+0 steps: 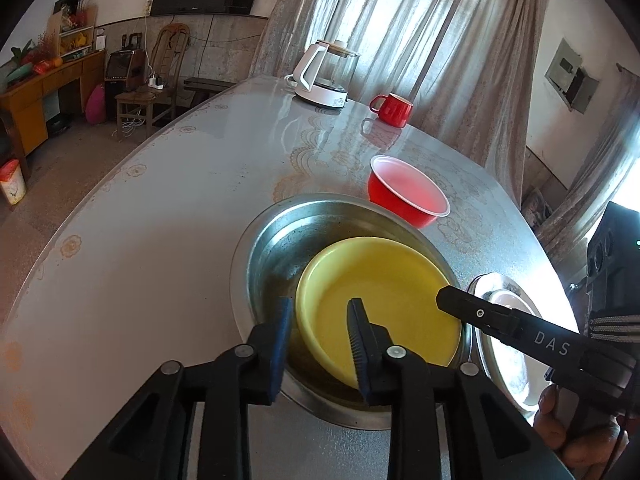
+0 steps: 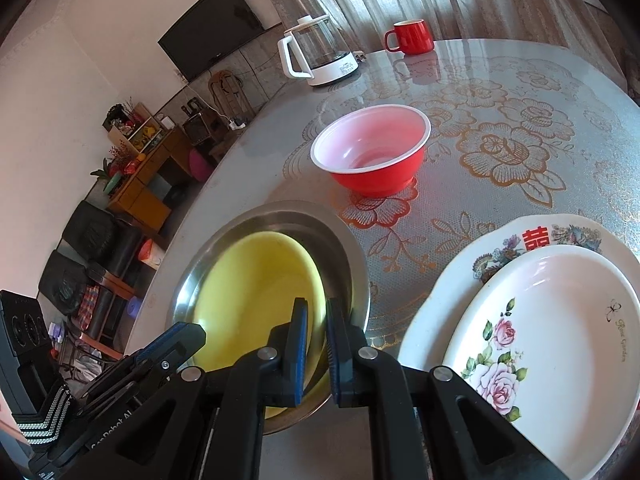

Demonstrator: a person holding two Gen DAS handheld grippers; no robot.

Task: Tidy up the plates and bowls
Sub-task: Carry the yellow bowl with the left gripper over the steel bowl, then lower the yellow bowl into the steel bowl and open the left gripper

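I see the yellow bowl [image 1: 380, 300] lying tilted inside the steel basin [image 1: 276, 236], its near rim hidden behind my left tool [image 1: 320, 344], whose jaws gape wide astride that rim. My right tool [image 2: 318, 354] is narrowly parted over the bowl's far edge; whether it touches is unclear. Beyond sits a red bowl [image 2: 374, 152] on the desk [image 1: 160, 208].

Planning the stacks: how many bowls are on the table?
3: a steel bowl near the grippers, a yellow bowl inside it, and a red bowl standing alone behind them. More could be out of frame.
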